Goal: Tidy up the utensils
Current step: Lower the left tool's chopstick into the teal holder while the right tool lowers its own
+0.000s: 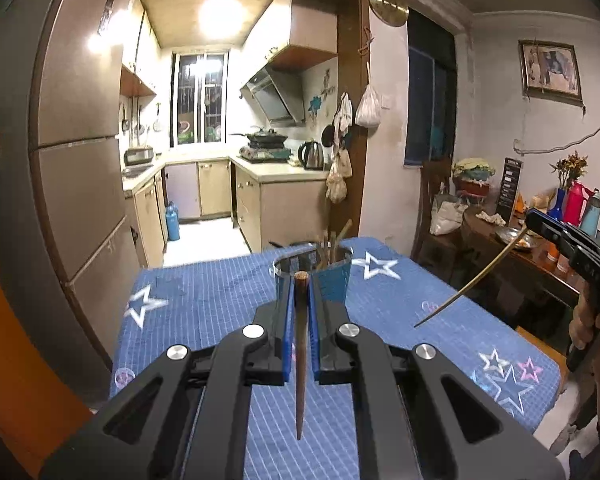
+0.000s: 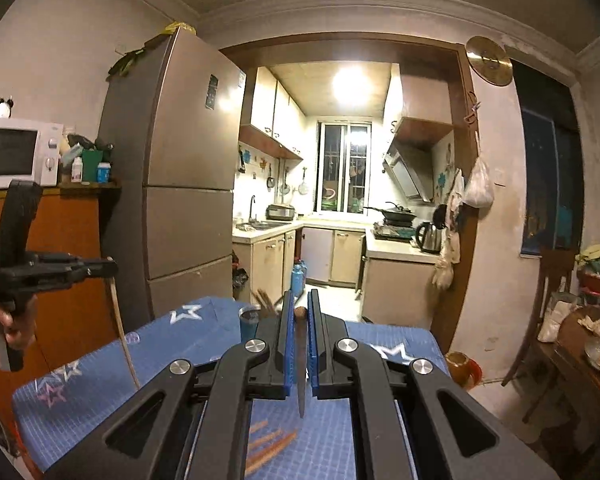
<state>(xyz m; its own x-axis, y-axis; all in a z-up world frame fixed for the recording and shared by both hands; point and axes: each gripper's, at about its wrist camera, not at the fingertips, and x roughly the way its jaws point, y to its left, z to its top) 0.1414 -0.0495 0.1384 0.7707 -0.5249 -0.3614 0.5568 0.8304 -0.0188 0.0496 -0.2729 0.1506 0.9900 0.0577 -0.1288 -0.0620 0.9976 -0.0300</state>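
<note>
Gripping one brown chopstick (image 1: 300, 344) apiece, both tongs are clenched above the tabletop (image 1: 204, 300), which is covered with a blue cloth printed with white stars.

In the left wrist view, the left tongs (image 1: 301, 292) have their blue pads pressed on either side of a dark wooden chopstick. It stands nearly upright between them — blunt end at the top, thin tip hanging down over the cloth. Straight ahead of the fingertips, near the far edge of the tabletop, stands a blue utensil cup (image 1: 332, 280) with several sticks poking out of it, and touching it on its left is a second, greyish cup (image 1: 283, 270). At the right edge of this view the right tongs (image 1: 540, 224) show from the side, held by a hand (image 1: 584, 320); a pale, thin chopstick (image 1: 470, 280) slants down from them, well above the cloth.

In the right wrist view, the right tongs (image 2: 299, 304) are closed on their chopstick (image 2: 301, 364), also nearly upright, its point hanging free. Below it, on the cloth, lie several more reddish-brown chopsticks (image 2: 268, 446) — loose and blurred. The cups (image 2: 250, 322) sit just left of the fingertips, further along the tabletop. At the left edge the left tongs (image 2: 112, 268) appear, with their stick (image 2: 120, 328) angling down.
</note>
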